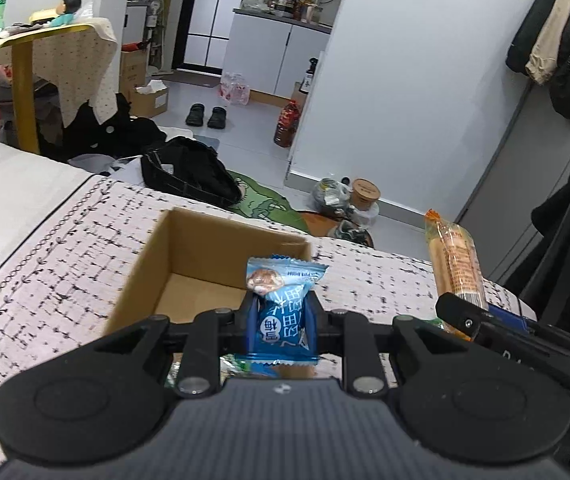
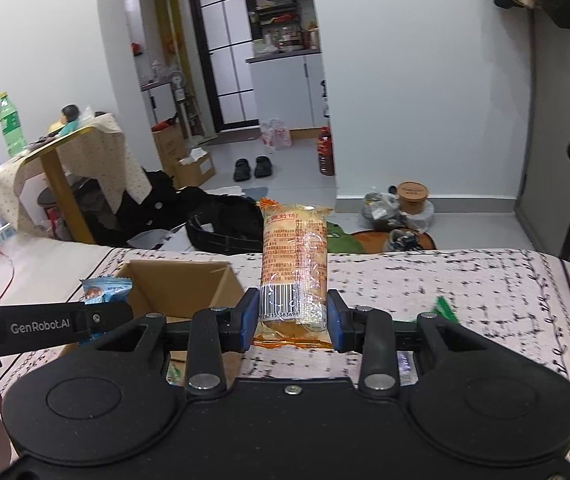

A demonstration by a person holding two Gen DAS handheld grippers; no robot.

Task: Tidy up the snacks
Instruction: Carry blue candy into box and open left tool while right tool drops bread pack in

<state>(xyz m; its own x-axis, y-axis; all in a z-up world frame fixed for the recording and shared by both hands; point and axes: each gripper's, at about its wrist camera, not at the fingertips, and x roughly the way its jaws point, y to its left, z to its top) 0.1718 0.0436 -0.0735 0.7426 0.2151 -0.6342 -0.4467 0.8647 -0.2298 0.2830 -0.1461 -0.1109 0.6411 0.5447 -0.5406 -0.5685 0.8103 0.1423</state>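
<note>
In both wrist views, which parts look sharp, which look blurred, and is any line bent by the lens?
Left wrist view: blue snack packet sharp, bed cover smeared, walls bowed. Right wrist view: orange snack pack with readable barcode, cover pattern blurred, door frame curved, bright window at left edge.

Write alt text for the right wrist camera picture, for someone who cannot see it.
The right claw grips an orange wrapped snack upright above a patterned bed cover. To its left the left claw holds a blue snack packet beside an open cardboard box. A cluttered room lies beyond.
</note>
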